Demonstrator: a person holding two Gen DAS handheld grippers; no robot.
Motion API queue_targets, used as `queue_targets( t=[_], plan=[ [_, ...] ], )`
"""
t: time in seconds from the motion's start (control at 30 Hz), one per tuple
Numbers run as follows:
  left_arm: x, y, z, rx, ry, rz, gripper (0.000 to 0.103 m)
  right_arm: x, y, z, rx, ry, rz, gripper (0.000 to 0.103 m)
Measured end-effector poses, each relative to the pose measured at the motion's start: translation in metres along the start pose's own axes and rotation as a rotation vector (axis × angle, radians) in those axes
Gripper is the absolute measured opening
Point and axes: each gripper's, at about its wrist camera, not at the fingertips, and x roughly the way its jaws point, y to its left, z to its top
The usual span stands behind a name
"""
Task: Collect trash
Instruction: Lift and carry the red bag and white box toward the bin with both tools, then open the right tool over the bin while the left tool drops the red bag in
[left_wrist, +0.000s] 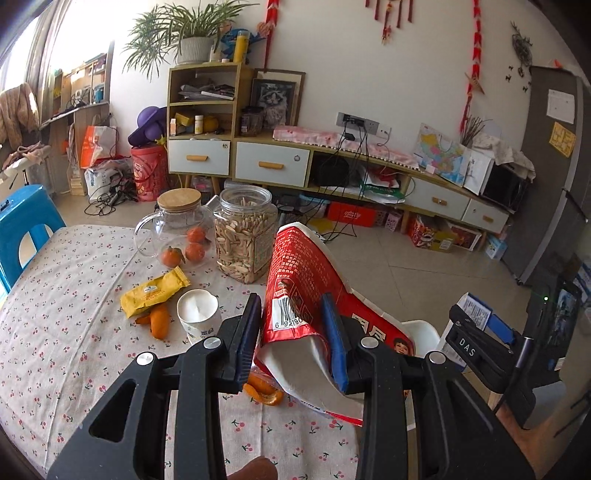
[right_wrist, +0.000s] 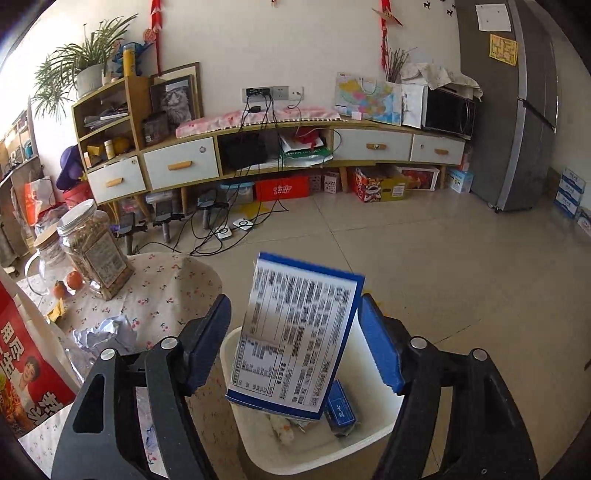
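My left gripper (left_wrist: 293, 332) is shut on a red and white snack bag (left_wrist: 299, 280) and holds it above the table's right edge. The bag also shows in the right wrist view (right_wrist: 26, 369) at the far left. My right gripper (right_wrist: 295, 339) is open over the white trash bin (right_wrist: 369, 339). A blue and white carton (right_wrist: 295, 332) stands between its jaws without touching the pads, tipped over the bin. The bin holds a small blue box (right_wrist: 340, 406) and other scraps. On the table lie a yellow wrapper (left_wrist: 153, 291), a paper cup (left_wrist: 197, 314), orange peel (left_wrist: 264, 393) and crumpled foil (right_wrist: 107, 332).
A glass jar of seeds (left_wrist: 245, 232) and a glass pitcher with tangerines (left_wrist: 177, 229) stand on the floral tablecloth (left_wrist: 74, 314). A blue stool (left_wrist: 26, 229) is at the left. The bin stands on the floor by the table's right edge. A TV cabinet lines the far wall.
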Motion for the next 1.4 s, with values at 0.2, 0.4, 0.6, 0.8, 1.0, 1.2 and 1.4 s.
queue_targets(
  t=[0.2,0.4,0.6,0.8,1.0,1.2,1.4],
  plan=[
    [0.020,-0.040,-0.006,0.032,0.042,-0.045,0.034,-0.001,-0.042,0.001,0.079,0.028,-0.072,0.091],
    [0.041,-0.074,-0.019,0.053,0.103,-0.085,0.034,-0.012,-0.077,-0.004,0.070,0.021,-0.146,0.096],
    [0.066,-0.107,-0.038,0.069,0.175,-0.124,0.034,-0.017,-0.105,-0.014,0.031,0.040,-0.214,0.096],
    [0.093,-0.136,-0.049,0.065,0.246,-0.160,0.034,-0.019,-0.131,-0.020,0.057,0.066,-0.247,0.096],
    [0.111,-0.155,-0.056,0.049,0.295,-0.188,0.035,-0.018,-0.136,-0.024,0.042,0.079,-0.254,0.096],
    [0.126,-0.155,-0.064,0.053,0.347,-0.172,0.070,-0.019,-0.134,-0.024,0.031,0.078,-0.261,0.096],
    [0.099,-0.146,-0.059,0.129,0.231,-0.082,0.070,-0.026,-0.117,-0.022,0.025,0.041,-0.237,0.096]
  ],
)
